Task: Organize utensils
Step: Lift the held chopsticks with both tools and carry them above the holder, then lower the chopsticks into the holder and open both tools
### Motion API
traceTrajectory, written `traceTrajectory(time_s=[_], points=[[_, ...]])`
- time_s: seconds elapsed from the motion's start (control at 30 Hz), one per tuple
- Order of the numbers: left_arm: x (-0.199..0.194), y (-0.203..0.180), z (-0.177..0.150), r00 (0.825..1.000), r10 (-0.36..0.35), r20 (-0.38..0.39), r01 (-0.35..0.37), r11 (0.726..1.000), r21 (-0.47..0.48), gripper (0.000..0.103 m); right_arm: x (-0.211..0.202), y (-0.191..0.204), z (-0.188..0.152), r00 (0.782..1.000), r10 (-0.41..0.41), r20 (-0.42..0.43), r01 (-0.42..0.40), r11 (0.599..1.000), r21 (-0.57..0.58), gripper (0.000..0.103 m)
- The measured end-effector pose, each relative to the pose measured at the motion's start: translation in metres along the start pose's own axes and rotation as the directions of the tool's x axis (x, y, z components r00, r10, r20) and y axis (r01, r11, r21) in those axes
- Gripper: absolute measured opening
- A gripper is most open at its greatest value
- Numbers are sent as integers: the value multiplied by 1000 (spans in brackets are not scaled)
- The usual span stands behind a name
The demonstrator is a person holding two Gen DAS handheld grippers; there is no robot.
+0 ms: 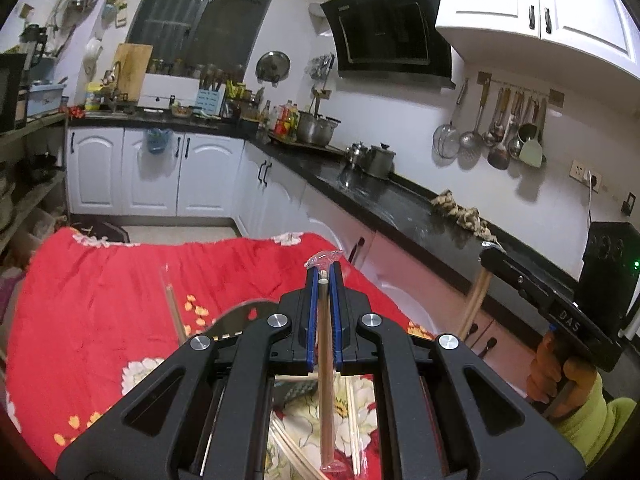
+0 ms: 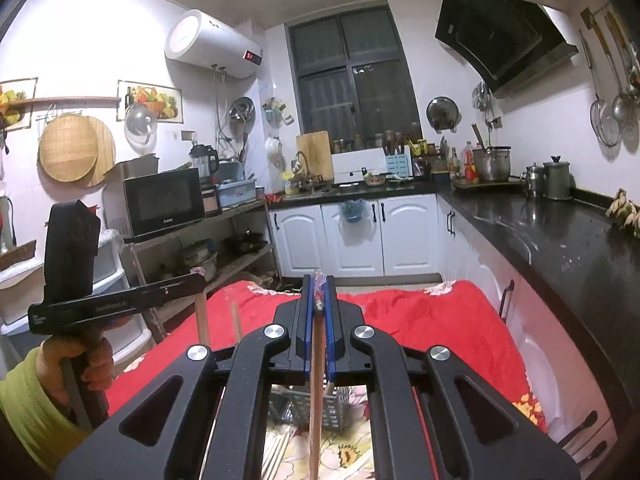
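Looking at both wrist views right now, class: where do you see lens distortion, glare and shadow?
Left wrist view: the fisheye bends the window frame and darkens the corners; the hanging ladles cast soft shadows on the wall. Right wrist view: the black countertop shows pale glare streaks, and the cabinets curve.

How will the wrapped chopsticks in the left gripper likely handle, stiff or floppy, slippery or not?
Probably stiff: the wrapped chopsticks hang straight below the left gripper without bending. Possibly slippery, since the glossy plastic sleeve sits between wood and pads. Likely light, being thin and held at one end.
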State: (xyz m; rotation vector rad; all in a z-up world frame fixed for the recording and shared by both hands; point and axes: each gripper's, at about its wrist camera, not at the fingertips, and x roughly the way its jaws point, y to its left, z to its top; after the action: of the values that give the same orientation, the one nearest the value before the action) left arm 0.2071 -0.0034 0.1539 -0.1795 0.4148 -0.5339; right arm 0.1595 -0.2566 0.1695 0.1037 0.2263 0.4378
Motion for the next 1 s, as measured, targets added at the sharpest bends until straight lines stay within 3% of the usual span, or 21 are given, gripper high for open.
traceTrajectory(time_s=[0.33, 0.57, 0.73, 1.0], points=[[-1, 2, 33, 995, 56, 79, -58, 998, 20, 3, 11, 4, 26, 998, 18, 62, -17, 1000, -17, 5], [2, 6, 53, 979, 137, 154, -147, 987, 58, 3, 32, 12, 45, 991, 34, 128, -28, 998, -48, 5], [7, 21, 60, 965, 189, 181, -201, 979, 46, 3, 49, 12, 54, 985, 34, 171, -24, 998, -61, 5], [16, 43, 54, 954, 235, 187, -243, 970, 21, 3, 81, 8, 52, 988, 22, 154, -14, 998, -55, 5]])
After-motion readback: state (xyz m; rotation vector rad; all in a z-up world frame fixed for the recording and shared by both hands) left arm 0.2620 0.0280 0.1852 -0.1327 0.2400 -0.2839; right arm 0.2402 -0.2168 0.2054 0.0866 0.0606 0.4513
